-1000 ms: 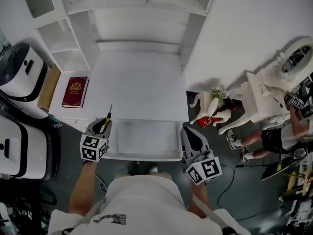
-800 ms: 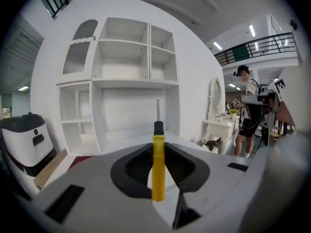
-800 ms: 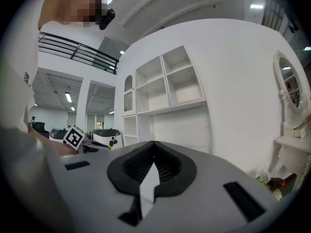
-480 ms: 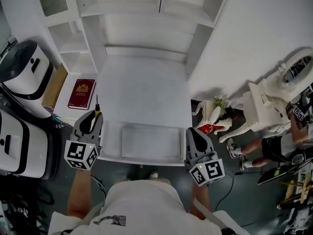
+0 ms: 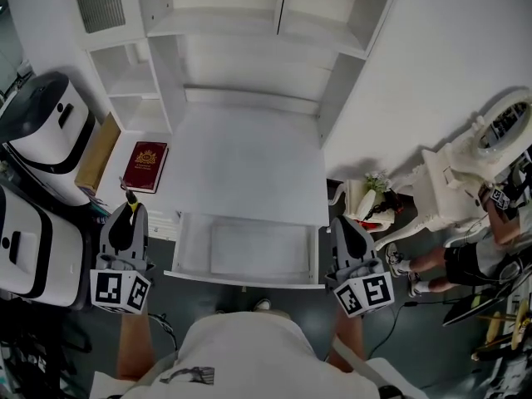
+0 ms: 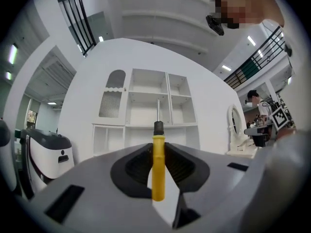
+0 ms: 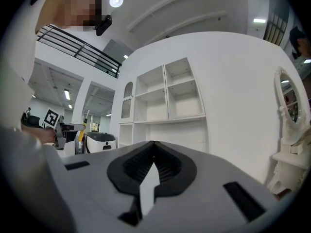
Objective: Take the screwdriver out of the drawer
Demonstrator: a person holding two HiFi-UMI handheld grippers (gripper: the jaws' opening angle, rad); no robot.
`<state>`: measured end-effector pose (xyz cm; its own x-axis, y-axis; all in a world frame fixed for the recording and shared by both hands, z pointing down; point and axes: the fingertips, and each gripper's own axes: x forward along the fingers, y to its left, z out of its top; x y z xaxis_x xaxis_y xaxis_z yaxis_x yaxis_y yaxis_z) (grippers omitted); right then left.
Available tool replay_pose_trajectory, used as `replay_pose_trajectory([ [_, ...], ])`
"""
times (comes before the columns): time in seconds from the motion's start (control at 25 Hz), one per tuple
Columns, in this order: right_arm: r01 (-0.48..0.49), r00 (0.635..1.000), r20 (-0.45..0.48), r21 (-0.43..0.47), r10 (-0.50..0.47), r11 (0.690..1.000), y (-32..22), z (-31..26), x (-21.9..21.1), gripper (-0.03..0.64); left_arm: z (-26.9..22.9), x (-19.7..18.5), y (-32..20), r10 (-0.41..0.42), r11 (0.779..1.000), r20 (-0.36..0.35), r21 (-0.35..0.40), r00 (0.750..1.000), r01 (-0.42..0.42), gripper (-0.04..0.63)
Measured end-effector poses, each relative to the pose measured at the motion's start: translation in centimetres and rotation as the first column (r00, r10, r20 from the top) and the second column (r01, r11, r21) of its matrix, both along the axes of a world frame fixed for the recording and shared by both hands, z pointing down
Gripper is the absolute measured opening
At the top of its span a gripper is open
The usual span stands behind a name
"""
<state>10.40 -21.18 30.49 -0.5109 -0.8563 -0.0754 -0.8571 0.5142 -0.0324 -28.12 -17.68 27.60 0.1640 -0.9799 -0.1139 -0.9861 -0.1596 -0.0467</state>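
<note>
The screwdriver (image 6: 158, 169) has a yellow handle, a black collar and a thin metal shaft that points away from me toward the white shelves. My left gripper (image 6: 158, 152) is shut on its handle. In the head view that left gripper (image 5: 127, 213) hangs left of the open drawer (image 5: 249, 279), with the screwdriver's tip (image 5: 129, 196) poking out in front. The drawer shows nothing inside. My right gripper (image 5: 347, 238) is at the drawer's right front corner, shut and holding nothing. The right gripper view also shows the screwdriver (image 7: 83, 126) at far left.
A white desk top (image 5: 245, 160) lies behind the drawer, under white shelves (image 5: 249, 23). A red book (image 5: 147, 166) lies on a low shelf to the left, near white machines (image 5: 41, 131). A white vanity with a mirror (image 5: 499, 123) and a person's legs (image 5: 440, 256) are at right.
My left gripper has carried the screwdriver up and to the left, from the drawer's left front corner to beside the desk. The right gripper has risen slightly.
</note>
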Motion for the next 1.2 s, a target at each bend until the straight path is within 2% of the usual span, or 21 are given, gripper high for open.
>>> replay_pose_trajectory([
  [0.2,-0.006,1.0,-0.019,0.019,0.006,1.0,0.4,-0.9,-0.4,0.008,-1.6,-1.8,2.3,-0.048,0.998,-0.036,0.038,0.998,0.05,0.083],
  [0.36,-0.013,0.999,-0.031,-0.005,0.013,1.0,1.3,-0.1,-0.7,0.008,-1.5,-3.3,4.3,-0.086,0.994,-0.039,0.057,0.996,0.088,0.083],
  [0.56,-0.023,0.999,-0.044,-0.04,0.022,0.999,2.2,0.7,-1.0,0.008,-0.6,-4.6,6.5,-0.116,0.991,-0.075,0.057,0.99,0.121,0.083],
  [0.76,-0.026,0.998,-0.058,-0.079,0.022,0.997,3.4,1.9,-1.7,0.008,0.4,-5.4,8.2,-0.13,0.99,-0.102,0.035,0.986,0.134,0.083],
  [1.2,-0.017,0.998,-0.059,-0.077,0.012,0.997,4.1,2.1,-2.5,0.008,0.8,-4.3,8.7,-0.09,0.995,-0.119,0.03,0.989,0.094,0.083],
])
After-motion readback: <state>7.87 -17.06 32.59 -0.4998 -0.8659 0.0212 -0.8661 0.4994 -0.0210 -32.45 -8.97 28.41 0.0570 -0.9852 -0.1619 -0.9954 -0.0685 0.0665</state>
